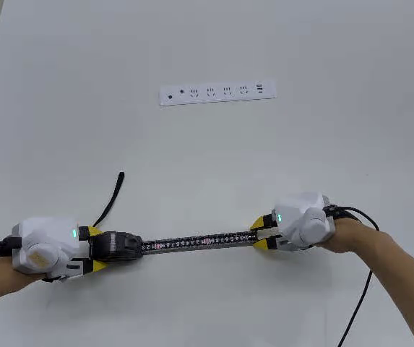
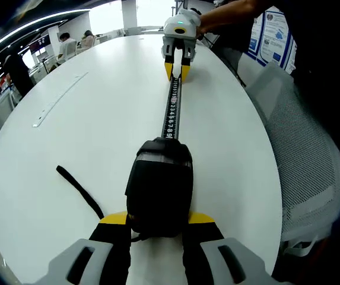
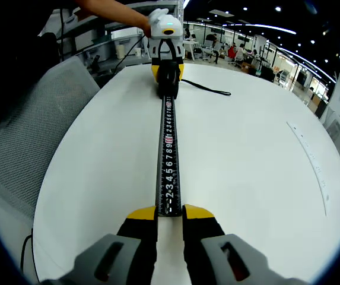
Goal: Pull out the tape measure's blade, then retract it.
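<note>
A black tape measure case [image 1: 118, 246] [image 2: 159, 184] lies on the white table, and my left gripper [image 1: 95, 249] [image 2: 156, 222] is shut on it. Its black blade [image 1: 199, 241] [image 2: 171, 110] [image 3: 168, 160] with white numbers runs out to the right, low over the table. My right gripper [image 1: 261, 235] [image 3: 170, 215] is shut on the blade's end. In the right gripper view the case [image 3: 168, 74] sits far off in the left gripper [image 3: 167, 66]. The left gripper view shows the right gripper [image 2: 177, 70] at the blade's far tip. A black wrist strap [image 1: 111, 199] [image 2: 78, 190] trails from the case.
A white power strip [image 1: 217, 92] [image 2: 60, 100] [image 3: 309, 160] lies flat further back on the table. Black cables [image 1: 362, 289] hang from both grippers near the front edge. Mesh chairs [image 2: 306, 172] [image 3: 33, 142] stand beside the table.
</note>
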Action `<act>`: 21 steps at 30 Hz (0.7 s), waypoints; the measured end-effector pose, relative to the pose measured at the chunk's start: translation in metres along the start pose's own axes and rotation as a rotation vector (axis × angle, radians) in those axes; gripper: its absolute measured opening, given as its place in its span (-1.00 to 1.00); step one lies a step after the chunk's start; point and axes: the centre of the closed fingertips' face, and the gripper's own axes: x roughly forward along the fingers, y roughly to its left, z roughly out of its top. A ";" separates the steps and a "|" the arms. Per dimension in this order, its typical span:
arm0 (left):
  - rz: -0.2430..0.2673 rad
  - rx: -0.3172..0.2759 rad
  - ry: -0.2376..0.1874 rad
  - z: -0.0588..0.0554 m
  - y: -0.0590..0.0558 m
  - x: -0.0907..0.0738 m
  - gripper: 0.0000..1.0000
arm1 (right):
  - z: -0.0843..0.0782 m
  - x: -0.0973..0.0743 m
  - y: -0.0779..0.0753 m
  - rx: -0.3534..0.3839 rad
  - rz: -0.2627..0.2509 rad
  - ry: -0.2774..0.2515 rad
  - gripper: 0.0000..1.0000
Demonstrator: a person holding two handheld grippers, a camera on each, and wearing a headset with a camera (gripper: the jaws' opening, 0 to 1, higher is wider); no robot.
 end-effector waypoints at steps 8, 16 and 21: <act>0.006 0.015 -0.003 0.001 0.002 -0.001 -0.35 | -0.001 0.000 0.000 0.007 -0.002 -0.001 -0.71; 0.029 -0.005 -0.021 0.001 0.005 -0.005 -0.25 | -0.002 -0.001 -0.001 0.029 -0.024 -0.004 -0.60; 0.045 -0.035 -0.048 0.004 0.004 -0.011 -0.16 | -0.001 -0.005 -0.001 0.052 -0.048 -0.016 -0.50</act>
